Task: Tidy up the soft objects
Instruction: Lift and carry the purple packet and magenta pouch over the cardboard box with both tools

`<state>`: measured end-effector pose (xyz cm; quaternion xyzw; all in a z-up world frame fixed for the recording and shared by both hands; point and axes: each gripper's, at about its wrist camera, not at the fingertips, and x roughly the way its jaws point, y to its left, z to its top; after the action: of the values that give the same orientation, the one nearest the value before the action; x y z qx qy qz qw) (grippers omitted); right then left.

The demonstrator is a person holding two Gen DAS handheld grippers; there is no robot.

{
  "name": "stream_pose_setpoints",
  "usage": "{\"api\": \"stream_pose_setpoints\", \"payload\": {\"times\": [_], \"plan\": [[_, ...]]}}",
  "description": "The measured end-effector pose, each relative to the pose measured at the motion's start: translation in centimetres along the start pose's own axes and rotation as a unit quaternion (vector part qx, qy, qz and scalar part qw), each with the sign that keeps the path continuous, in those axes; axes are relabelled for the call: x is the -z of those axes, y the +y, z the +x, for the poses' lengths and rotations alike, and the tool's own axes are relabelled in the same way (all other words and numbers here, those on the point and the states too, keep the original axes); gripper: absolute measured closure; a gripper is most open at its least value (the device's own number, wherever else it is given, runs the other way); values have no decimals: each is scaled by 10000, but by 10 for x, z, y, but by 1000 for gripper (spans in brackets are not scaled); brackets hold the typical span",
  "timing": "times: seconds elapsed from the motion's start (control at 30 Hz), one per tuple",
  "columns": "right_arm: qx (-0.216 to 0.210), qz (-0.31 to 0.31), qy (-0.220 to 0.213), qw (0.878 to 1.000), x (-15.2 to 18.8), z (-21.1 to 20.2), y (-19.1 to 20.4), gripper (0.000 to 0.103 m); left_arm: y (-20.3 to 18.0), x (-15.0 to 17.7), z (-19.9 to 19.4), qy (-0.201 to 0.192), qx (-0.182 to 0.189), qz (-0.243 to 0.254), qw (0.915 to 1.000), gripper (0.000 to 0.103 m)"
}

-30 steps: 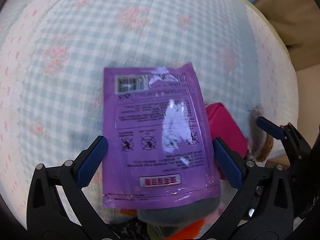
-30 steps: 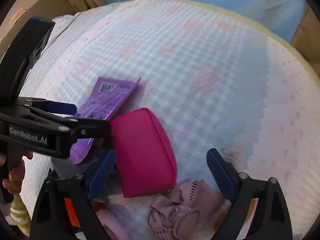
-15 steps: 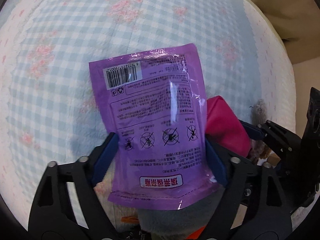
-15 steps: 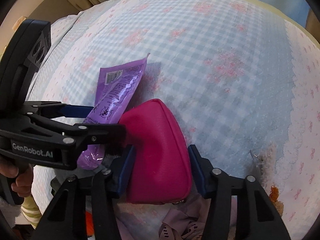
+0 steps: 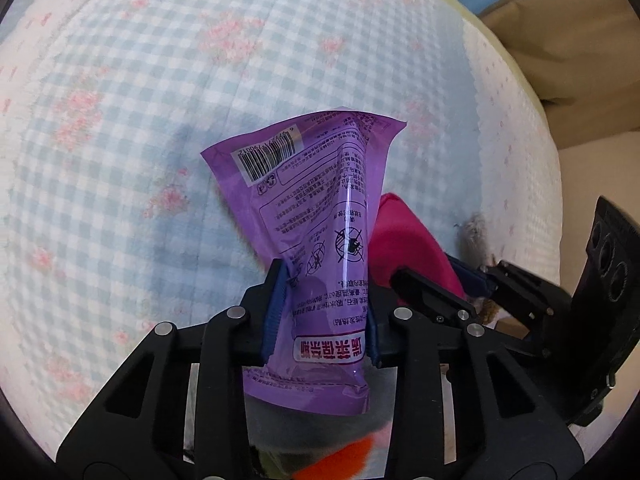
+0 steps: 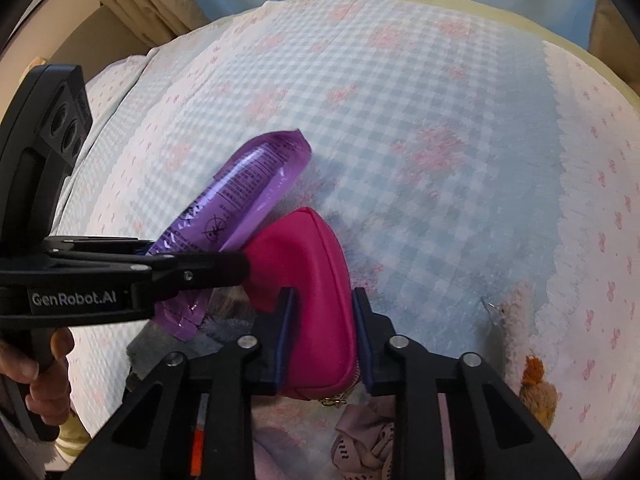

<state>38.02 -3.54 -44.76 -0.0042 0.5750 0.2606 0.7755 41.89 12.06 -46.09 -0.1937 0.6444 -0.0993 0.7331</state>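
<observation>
A purple printed packet (image 5: 320,208) stands up between the pads of my left gripper (image 5: 324,292), which is shut on its lower half; the packet buckles inward at the grip. The same purple packet (image 6: 248,192) leans over a bright pink zip pouch (image 6: 304,272) in the right wrist view. My right gripper (image 6: 323,300) straddles the pouch; its jaws are closing, with the blue pads pressing both its sides. The pink pouch (image 5: 408,248) shows just right of the packet, with the right gripper's fingers (image 5: 424,292) on it. Both lie on a blue-checked bedspread (image 5: 160,120).
A grey plush with orange parts (image 5: 320,440) lies under the packet. Mauve lacy fabric (image 6: 368,440) sits below the pouch, and a small brown fuzzy toy (image 6: 536,380) is at the right. A hand (image 6: 36,368) holds the left tool. The bed's edge (image 6: 580,64) curves along the right.
Both grippers have closed from wide open: the left onto the purple packet, which crumpled and tipped up, the right onto the pink pouch. Both views have drawn nearer.
</observation>
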Motion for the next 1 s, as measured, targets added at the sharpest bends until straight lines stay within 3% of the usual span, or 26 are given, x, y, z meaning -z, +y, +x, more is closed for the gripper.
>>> {"api": "stream_pose_setpoints", "payload": {"times": [0.3, 0.47, 0.67, 1.0], "plan": [[64, 448, -408, 9981, 7, -33, -1, 87, 4, 12, -52, -467, 159, -120, 9987, 73], [115, 573, -730, 9956, 12, -72, 5, 88, -5, 32, -91, -732, 14, 79, 9973, 73], [192, 745, -1226, 9895, 25, -150, 26, 88, -33, 59, -154, -1041, -34, 344, 9940, 73], [527, 1367, -1922, 9704, 72, -307, 54, 88, -122, 124, -266, -1513, -214, 1017, 9830, 73]]}}
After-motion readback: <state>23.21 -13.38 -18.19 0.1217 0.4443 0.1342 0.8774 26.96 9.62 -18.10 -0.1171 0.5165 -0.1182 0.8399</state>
